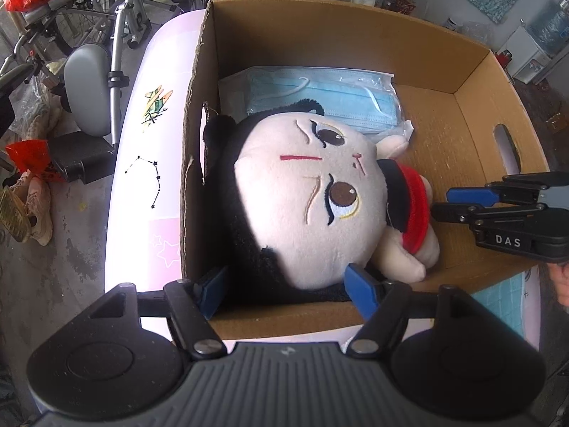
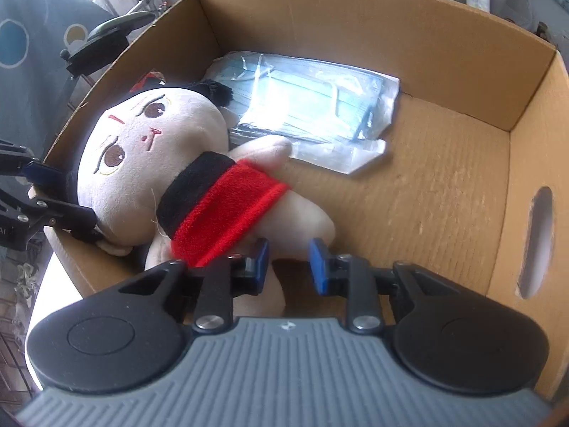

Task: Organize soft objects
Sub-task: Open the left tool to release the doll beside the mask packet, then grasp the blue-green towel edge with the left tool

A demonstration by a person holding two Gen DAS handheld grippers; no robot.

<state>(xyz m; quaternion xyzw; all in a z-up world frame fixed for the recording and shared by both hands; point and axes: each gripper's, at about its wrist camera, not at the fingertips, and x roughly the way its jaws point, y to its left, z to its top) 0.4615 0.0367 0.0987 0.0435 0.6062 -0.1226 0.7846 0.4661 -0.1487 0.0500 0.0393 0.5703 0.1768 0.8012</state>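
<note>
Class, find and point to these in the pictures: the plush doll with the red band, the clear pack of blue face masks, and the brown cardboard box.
Plush doll [image 1: 306, 199]: left wrist view, face.
Mask pack [image 2: 306, 106]: right wrist view, middle.
Cardboard box [image 2: 444, 192]: right wrist view, bare floor.

- The left gripper [image 1: 288, 286] has a grey ribbed body, two black round housings and black linkage arms with silver screws.
- Its fingers carry blue pads [image 1: 362, 284].
- The right gripper [image 2: 288, 261] has the same build: grey ribbed centre, black round sides, blue pads [image 2: 317, 267].
- White letters "DAS" are printed on its black side in the left wrist view.
</note>
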